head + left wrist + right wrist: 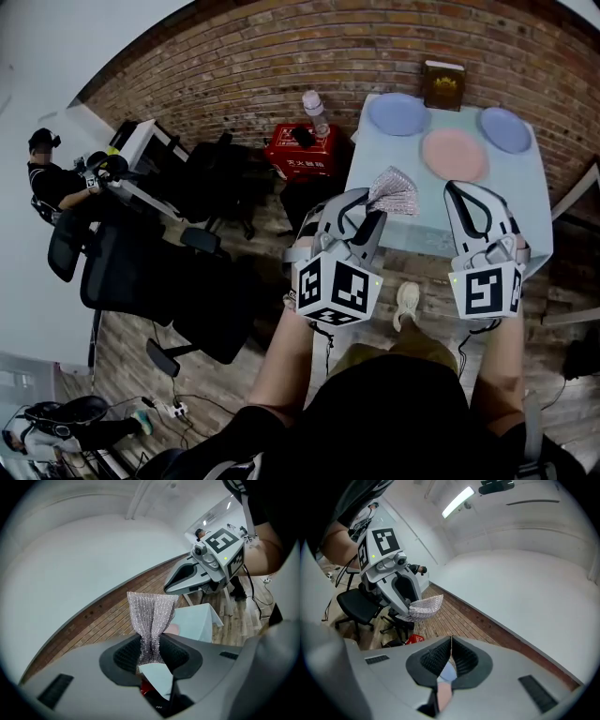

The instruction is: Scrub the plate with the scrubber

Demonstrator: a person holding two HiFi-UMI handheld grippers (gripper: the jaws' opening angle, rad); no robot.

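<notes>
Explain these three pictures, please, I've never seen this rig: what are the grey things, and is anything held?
There is no robot: a person holds a gripper in each hand. The head view looks down from the person's head; the other two cameras ride on the grippers. The left gripper has its fingers shut on a silvery mesh scrubber. The right gripper is shut and empty. Ahead, a pale blue table carries a pink plate, two blue plates and a brown box.

A red box (302,152) and a clear bottle (316,111) stood near the brick wall (234,66), black office chairs (141,272) stood left of them, and a dark book (443,84) stood at the far edge of the pale table (525,202).
</notes>
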